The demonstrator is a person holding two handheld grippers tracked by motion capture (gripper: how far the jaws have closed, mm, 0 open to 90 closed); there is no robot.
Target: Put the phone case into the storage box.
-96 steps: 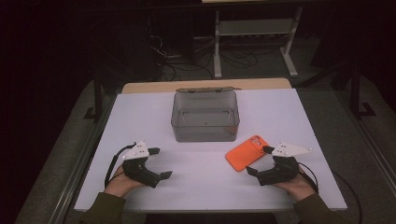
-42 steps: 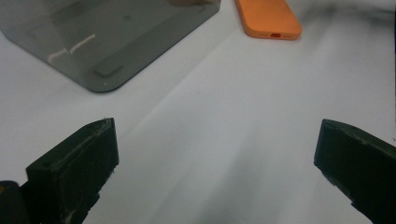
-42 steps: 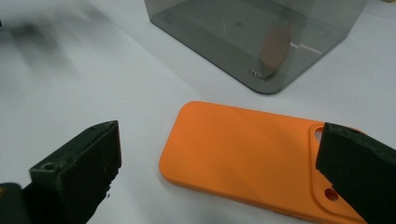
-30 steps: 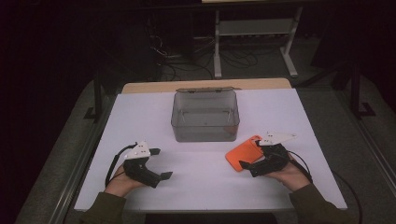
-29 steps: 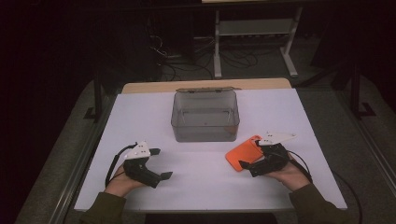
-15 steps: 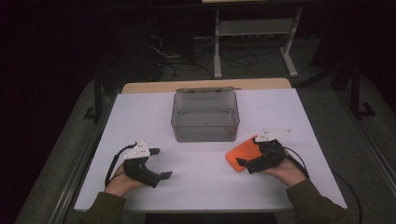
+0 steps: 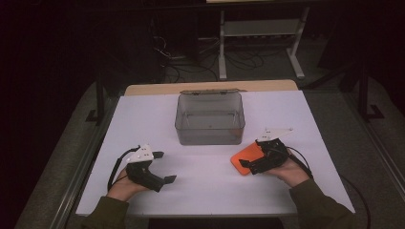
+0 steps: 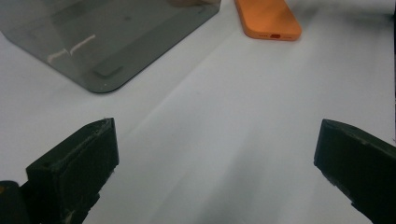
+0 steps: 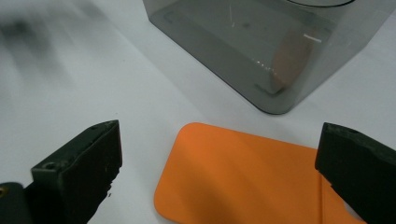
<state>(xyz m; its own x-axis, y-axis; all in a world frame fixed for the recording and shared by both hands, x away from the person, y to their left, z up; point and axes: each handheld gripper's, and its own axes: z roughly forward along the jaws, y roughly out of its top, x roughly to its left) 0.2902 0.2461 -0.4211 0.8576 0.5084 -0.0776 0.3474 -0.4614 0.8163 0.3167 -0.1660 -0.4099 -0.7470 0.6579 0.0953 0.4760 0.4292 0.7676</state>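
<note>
Right now the orange phone [image 7: 247, 159] lies flat on the desk [image 7: 210, 186] at the clear box's [image 7: 210, 119] five o'clock, under the wide-open right gripper [image 7: 252, 164]. Closing on so flat a thing, the jaws could skid off its edges and shove it against the box.

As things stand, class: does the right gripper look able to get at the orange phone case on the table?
Probably yes. The right gripper hangs just over the orange phone case with its jaws wide open to either side, and nothing lies between them. The grey box stands apart, farther back.

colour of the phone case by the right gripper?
Orange, plain, no pattern. The phone case shows best in the right gripper view.
</note>
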